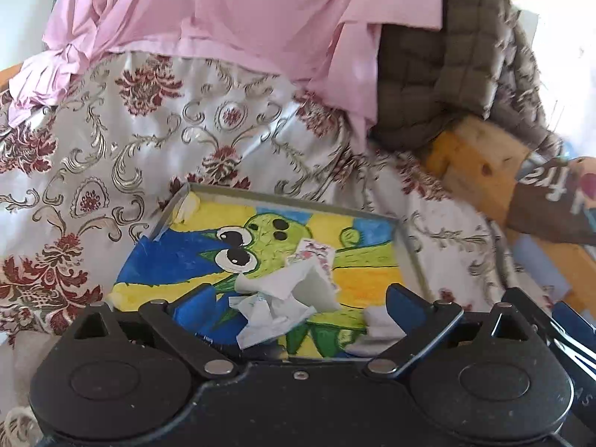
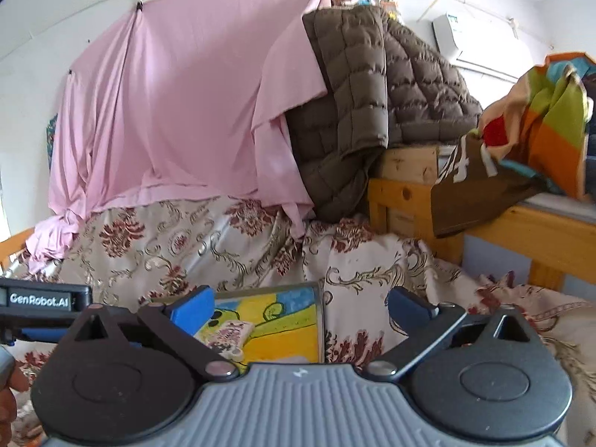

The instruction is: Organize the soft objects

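Crumpled white tissue (image 1: 277, 303) and a flower-printed tissue pack (image 1: 314, 257) lie in a shallow, metal-rimmed tray (image 1: 408, 246) with a painted cartoon base, set on glossy damask cloth (image 1: 111, 141). The left gripper (image 1: 296, 307) hovers over the tissue, jaws wide, holding nothing. The right gripper (image 2: 298, 307) is equally wide and empty. Beyond hang a smooth pink sheet (image 2: 178, 111) and a quilted brown jacket (image 2: 357, 111).

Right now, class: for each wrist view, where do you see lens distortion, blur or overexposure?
Left wrist view: the brown cloth at the right edge is smeared, the top-right corner is blown out white. Right wrist view: the wall line bends with fisheye curvature, the striped cloth is slightly blurred, the pink sheet evenly lit.
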`<state>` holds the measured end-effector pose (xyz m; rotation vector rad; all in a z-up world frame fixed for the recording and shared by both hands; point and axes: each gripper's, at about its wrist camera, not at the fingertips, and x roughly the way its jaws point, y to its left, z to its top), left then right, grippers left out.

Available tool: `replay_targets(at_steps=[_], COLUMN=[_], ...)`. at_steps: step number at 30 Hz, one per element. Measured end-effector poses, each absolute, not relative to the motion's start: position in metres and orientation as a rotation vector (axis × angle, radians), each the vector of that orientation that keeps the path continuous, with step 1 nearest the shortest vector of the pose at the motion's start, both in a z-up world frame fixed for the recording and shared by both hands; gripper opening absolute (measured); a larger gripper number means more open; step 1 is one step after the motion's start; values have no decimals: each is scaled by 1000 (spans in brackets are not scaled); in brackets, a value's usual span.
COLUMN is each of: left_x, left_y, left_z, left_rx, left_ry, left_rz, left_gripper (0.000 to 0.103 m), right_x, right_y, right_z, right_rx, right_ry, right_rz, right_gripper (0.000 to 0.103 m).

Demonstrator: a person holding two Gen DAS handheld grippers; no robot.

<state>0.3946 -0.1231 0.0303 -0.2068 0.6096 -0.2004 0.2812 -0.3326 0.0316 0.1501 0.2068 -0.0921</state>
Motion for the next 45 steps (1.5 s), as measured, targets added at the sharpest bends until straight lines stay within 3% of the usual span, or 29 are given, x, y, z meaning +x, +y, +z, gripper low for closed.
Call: replay_targets(at_steps=[15, 45], left_x=[282, 164], left_y=[-89, -10], left_z=[53, 12], left_rx=[-148, -85], left_ry=[480, 468], left_rz=[-272, -233], left_gripper=[102, 102], right_x=[191, 95], right_y=[-302, -234], right_z=[57, 3], right_rx=[143, 59], right_ry=[68, 236], right_rz=[-78, -56], right_gripper=[103, 103])
